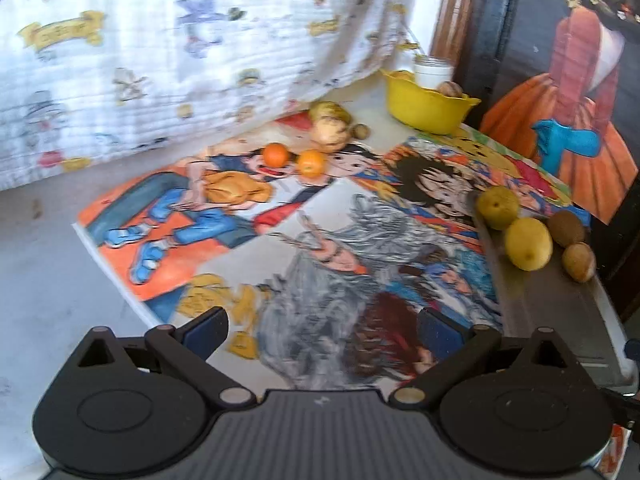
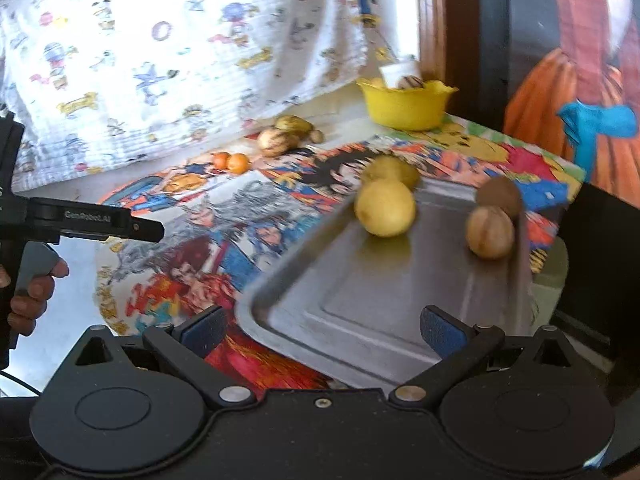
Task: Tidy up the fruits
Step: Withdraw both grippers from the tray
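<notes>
While both grippers hang wide apart and hold nothing, the scene runs from a big cartoon-print sheet (image 1: 160, 60) draped at the back down to the small fruit on the table. Colourful anime posters (image 1: 280, 216) cover most of the tabletop. On the right lies a metal tray (image 2: 360, 300), and it already carries 4 fruits: 2 yellow ones (image 2: 385, 208) touching each other at its far edge, and 2 brown ones (image 2: 490, 232) close together by its right rim. At the far end stands a yellow bowl (image 1: 428, 108) with at least 1 fruit showing above its rim; what else it holds is too blurred to tell.

Loose fruit waits on the posters: 2 striped pale fruits (image 1: 330, 128) with a small brown one just beside them, and 2 oranges (image 1: 294, 159) nearly touching, all well apart from the tray.

The left gripper (image 1: 322, 330) hovers over the posters with its jaws spread wide. The right gripper (image 2: 322, 330) hovers over the tray's near corner, equally spread and empty.

Judging by this, sorting is roughly half done. The risks ahead: round oranges may roll off if nudged rather than squarely pinched, a fruit dropped onto the smooth tray could knock the others loose, and the paper posters may slide or crease under a dragging finger.
</notes>
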{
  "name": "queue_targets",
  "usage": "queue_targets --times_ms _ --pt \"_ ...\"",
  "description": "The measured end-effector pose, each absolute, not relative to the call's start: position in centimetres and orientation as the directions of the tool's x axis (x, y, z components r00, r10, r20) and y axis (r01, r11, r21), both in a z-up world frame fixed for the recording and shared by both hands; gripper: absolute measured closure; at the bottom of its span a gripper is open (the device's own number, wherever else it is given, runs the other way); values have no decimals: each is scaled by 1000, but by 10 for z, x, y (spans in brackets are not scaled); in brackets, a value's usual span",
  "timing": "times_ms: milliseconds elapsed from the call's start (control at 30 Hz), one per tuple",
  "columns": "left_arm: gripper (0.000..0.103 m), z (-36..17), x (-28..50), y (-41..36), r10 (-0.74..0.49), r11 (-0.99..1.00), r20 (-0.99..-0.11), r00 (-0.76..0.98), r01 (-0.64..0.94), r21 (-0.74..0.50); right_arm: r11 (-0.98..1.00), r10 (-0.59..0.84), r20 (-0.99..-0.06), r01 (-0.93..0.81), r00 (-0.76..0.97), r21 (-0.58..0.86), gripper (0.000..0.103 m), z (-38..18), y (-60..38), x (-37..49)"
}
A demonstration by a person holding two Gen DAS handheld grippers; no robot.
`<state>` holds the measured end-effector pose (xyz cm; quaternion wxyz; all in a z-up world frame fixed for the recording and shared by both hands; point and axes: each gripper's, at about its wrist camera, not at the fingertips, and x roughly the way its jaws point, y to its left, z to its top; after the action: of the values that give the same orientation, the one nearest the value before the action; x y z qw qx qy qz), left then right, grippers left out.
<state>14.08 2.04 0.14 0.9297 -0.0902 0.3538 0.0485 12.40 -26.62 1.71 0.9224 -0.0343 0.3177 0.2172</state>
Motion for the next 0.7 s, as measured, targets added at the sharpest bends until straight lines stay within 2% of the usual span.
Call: queue_targets --times_ms 700 --pt "0 3 137 95 164 951 -653 740 -295 -96 825 460 -564 -565 686 -15 1 51 -211 163"
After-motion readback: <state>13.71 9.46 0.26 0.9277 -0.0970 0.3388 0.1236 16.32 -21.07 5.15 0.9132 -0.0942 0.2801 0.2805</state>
